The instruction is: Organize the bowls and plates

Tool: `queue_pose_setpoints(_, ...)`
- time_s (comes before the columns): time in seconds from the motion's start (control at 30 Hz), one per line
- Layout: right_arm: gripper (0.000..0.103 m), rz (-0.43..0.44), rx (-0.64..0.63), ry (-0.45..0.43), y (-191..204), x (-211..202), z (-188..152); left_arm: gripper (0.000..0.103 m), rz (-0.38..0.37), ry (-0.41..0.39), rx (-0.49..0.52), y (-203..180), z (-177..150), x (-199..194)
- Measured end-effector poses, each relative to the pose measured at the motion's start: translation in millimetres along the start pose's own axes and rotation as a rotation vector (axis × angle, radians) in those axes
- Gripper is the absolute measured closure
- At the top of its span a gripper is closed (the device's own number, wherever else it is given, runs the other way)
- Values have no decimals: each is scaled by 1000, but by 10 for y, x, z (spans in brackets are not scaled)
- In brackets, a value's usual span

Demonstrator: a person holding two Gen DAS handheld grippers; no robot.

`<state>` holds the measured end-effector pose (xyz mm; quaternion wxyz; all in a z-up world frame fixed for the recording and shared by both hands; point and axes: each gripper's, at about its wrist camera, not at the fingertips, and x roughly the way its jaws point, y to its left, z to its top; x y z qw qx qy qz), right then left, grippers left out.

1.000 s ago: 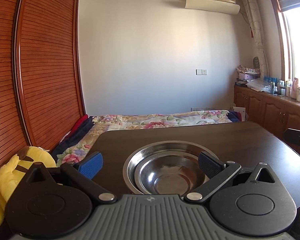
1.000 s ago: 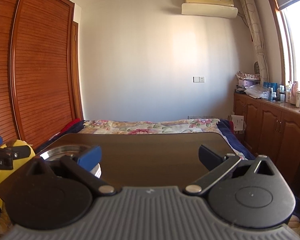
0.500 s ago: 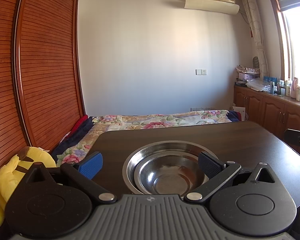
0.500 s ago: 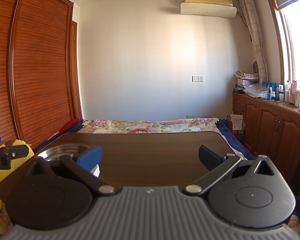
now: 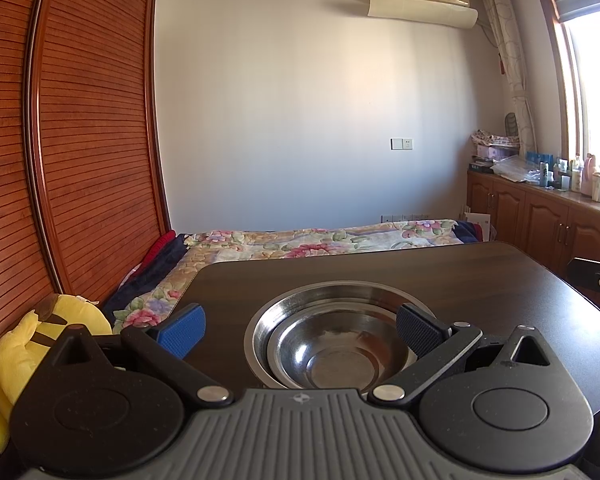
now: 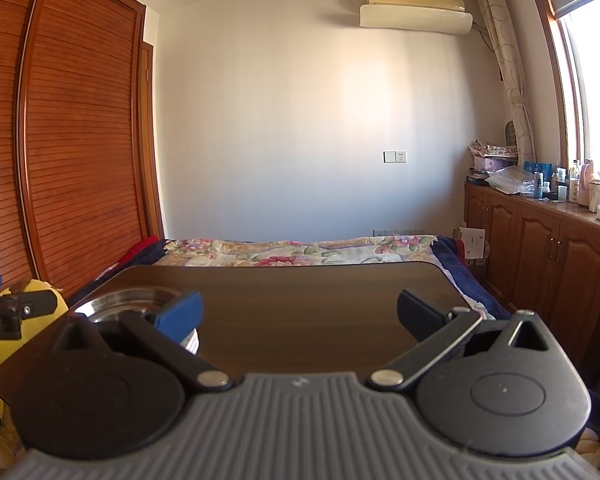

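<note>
Nothing shifted since earlier frames. Smaller bowl (image 5: 342, 354) nested in larger bowl (image 5: 332, 296) on worktop (image 5: 480, 280); stacking apparently done. Left gripper (image 5: 300, 330), right gripper (image 6: 300, 314) spread, empty.

Right tool (image 6: 298, 314) spread wide, empty, over dark table (image 6: 300, 304); steel bowl (image 6: 130, 299) at left.
</note>
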<state>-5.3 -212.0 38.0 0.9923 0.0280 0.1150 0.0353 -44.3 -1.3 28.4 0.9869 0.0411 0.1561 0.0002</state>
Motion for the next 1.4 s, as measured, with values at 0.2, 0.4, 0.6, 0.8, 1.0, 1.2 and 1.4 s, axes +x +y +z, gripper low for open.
queue_pose_setpoints(0.2,0,2,3,1,-15,2,-4,0,1,0,-1,-1,2,-4)
queue_pose_setpoints(0.4,0,-2,2,0,-13,2,-8,0,0,1,0,5,2,-1)
queue_pose_setpoints(0.6,0,-3,4,1,-23,0,-10,0,1,0,-1,5,3,-1)
queue_pose_setpoints(0.8,0,-1,5,1,-23,-2,-7,0,1,0,0,6,4,-2)
queue_pose_setpoints(1.0,0,-1,5,1,-24,-3,-8,0,0,1,1,9,8,-1)
queue_pose_setpoints(1.2,0,0,7,3,-37,4,5,0,-4,2,3,21,15,-1)
queue_pose_setpoints(1.4,0,-2,5,2,-30,12,5,0,-2,3,3,25,17,7)
